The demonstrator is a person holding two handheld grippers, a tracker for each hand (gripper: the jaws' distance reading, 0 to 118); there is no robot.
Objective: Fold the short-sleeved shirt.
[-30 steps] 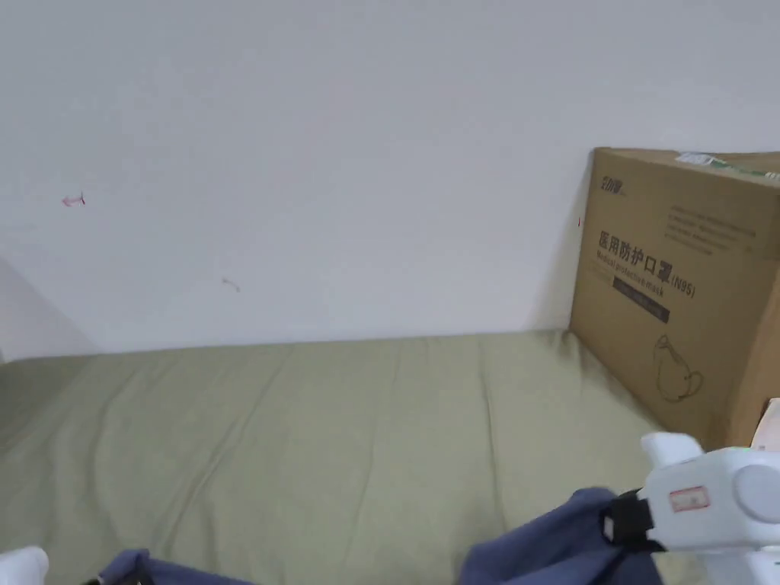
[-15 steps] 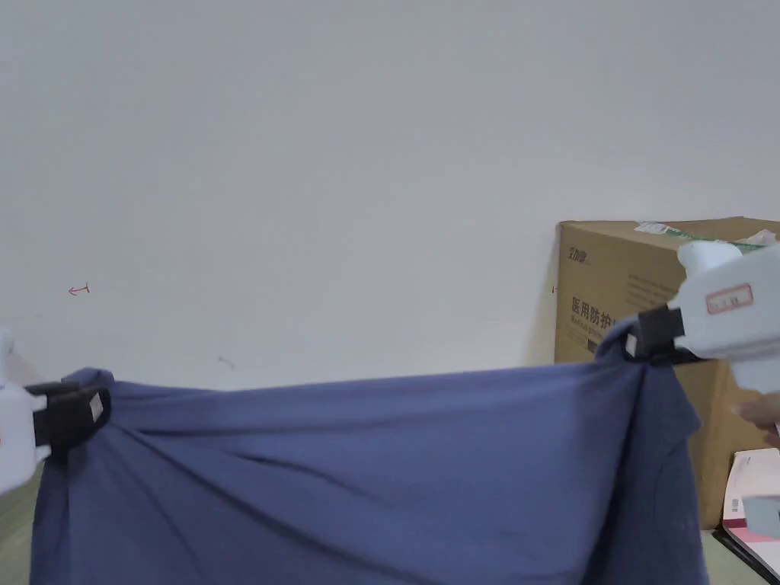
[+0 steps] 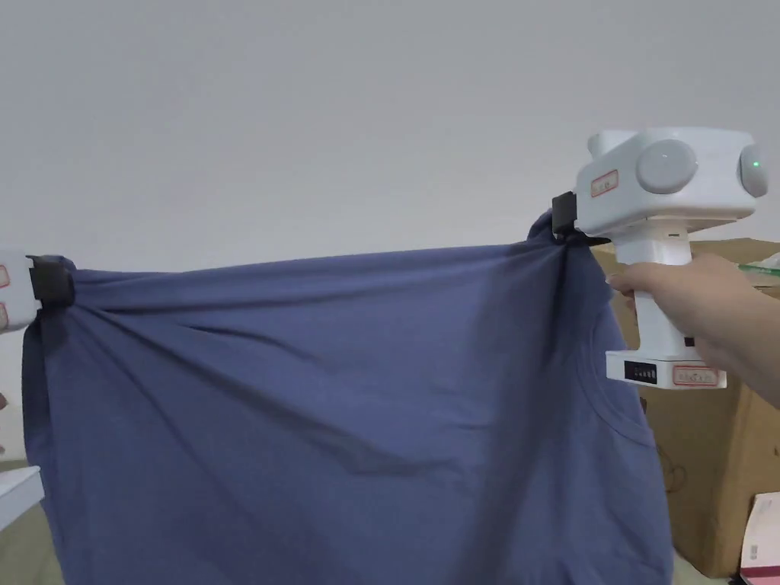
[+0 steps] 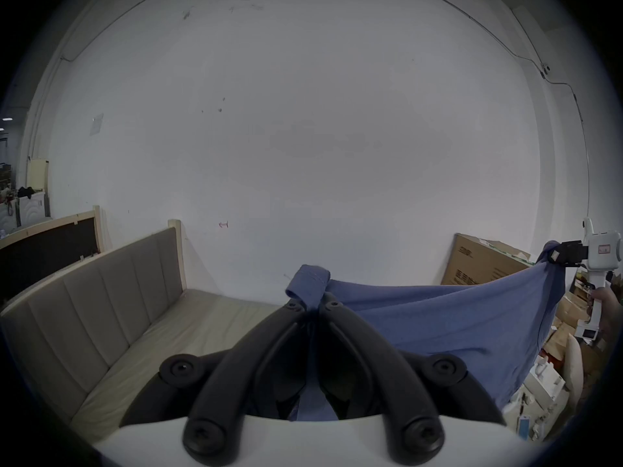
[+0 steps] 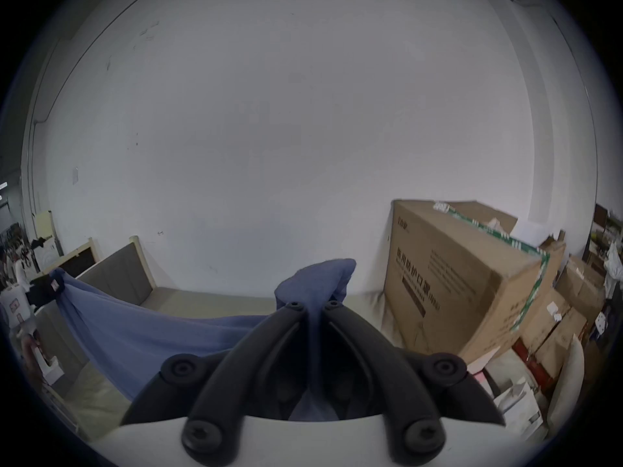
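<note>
- Currently, the left gripper (image 3: 47, 282), a white handheld unit with black jaws, sits at the left edge of the head view. Its jaws are pressed together on a bunched corner of the blue short-sleeved cotton shirt (image 3: 343, 411); the left gripper view shows a hemmed tab of cloth protruding past the closed tips.
- The shirt hangs in the air as a broad sheet between the two grippers, clear of the olive-green bed sheet (image 4: 188, 319) below. Its top edge runs nearly level, rising slightly toward the right. Diagonal tension creases fan out from both clamped corners.
- The neckline curve (image 3: 609, 404) lies near the right side of the sheet, so the garment's long axis appears to run sideways, from gripper to gripper.
- The right gripper (image 3: 565, 217), held in the person's hand (image 3: 685, 293), is clamped likewise on the opposite corner, slightly higher than the left.
- A large brown cardboard box (image 5: 465, 279) stands just beyond the right gripper.
- Judgement: lowering onto the bed requires both grippers to descend together, away from the box.
</note>
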